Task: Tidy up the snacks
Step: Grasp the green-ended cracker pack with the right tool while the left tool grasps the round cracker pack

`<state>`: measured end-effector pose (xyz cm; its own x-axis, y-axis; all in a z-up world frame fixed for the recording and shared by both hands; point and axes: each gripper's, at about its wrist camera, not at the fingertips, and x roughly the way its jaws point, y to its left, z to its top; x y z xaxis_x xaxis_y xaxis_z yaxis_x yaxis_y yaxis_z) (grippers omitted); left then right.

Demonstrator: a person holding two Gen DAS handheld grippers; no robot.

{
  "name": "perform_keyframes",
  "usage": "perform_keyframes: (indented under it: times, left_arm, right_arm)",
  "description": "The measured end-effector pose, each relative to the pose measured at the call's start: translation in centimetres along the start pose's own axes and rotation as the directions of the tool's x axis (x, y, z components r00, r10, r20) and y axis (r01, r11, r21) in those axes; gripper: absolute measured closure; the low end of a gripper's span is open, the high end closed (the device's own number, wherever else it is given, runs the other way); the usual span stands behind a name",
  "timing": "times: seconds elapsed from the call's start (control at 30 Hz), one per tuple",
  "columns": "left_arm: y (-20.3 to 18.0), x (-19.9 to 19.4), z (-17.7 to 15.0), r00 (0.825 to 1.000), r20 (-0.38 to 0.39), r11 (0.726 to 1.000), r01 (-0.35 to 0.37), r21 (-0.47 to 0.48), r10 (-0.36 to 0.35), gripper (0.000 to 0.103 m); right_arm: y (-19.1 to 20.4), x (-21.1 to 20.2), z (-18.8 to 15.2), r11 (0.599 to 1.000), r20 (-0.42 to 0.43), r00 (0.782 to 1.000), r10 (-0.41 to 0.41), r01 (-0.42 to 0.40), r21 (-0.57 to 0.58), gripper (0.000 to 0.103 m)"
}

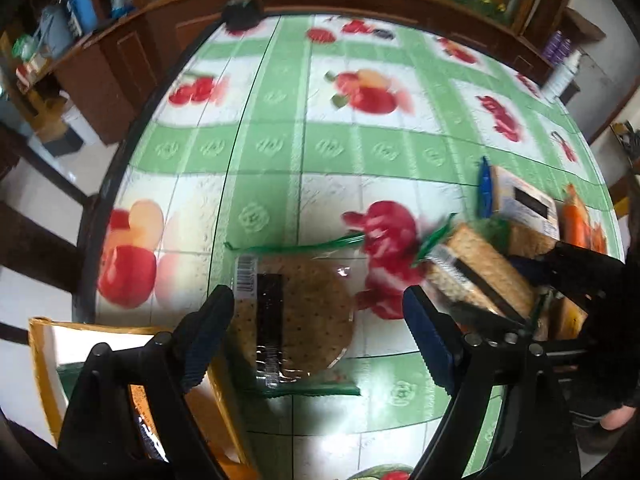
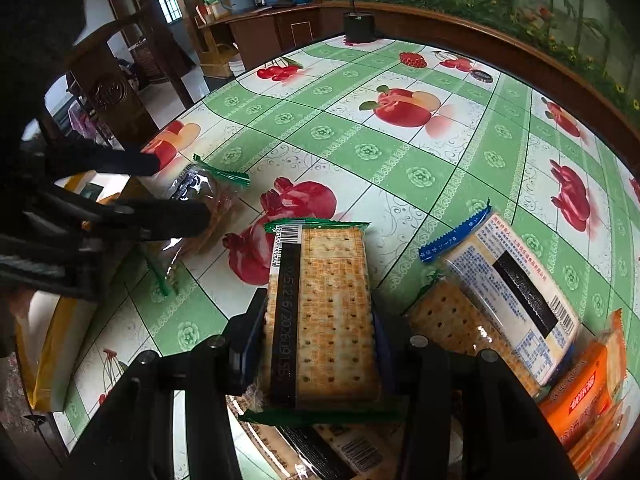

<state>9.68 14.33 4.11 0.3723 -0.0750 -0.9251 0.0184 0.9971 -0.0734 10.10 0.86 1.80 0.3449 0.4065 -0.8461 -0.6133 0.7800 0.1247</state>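
Here the right gripper (image 2: 320, 320) holds a green-edged cracker pack (image 2: 324, 312), its jaws pressed against the pack's two long sides. The pack sits tilted, its far end over the desk (image 2: 360, 152), its near end above another pack (image 2: 344, 448) lying underneath. Just right of it lies a second cracker pack (image 2: 448, 320), partly under a blue-edged pack (image 2: 516, 300), and an orange pack (image 2: 588, 400) sits at the far right, touching the blue-edged one.

The left gripper (image 1: 316, 336) hangs with its jaws wide apart, one on each side of a round cracker pack (image 1: 304, 312) that lies flat on the desk. The left pad sits just beside the pack's barcode end; the right pad stands clear of it. Whether the left pad touches the wrapper cannot be told through the blur. In the right wrist view the same gripper (image 2: 180, 192) shows from the side, over that round pack.

A box (image 1: 44, 360) with a yellow rim sits at the desk's near left edge, under the left gripper's body. A dark round thing (image 2: 359, 26) stands at the desk's far edge.
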Motion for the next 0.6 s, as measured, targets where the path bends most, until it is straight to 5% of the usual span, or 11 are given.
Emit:
perform_keyframes:
  times: [0.43,0.6]
  left_arm:
    - [-2.2,2.0,0.4,0.998,-0.058,0.997,0.009,0.072,-0.005,0.014]
    - [-0.1,1.4,0.9,0.998,-0.046,0.999,0.041,0.016,-0.041,0.014]
  right_arm:
    - [0.0,0.1,0.0,1.000,0.009,1.000,-0.002,0.002,0.006,0.056]
    - [0.0,0.2,0.1,1.000,0.015,1.000,-0.002,0.002,0.004,0.056]
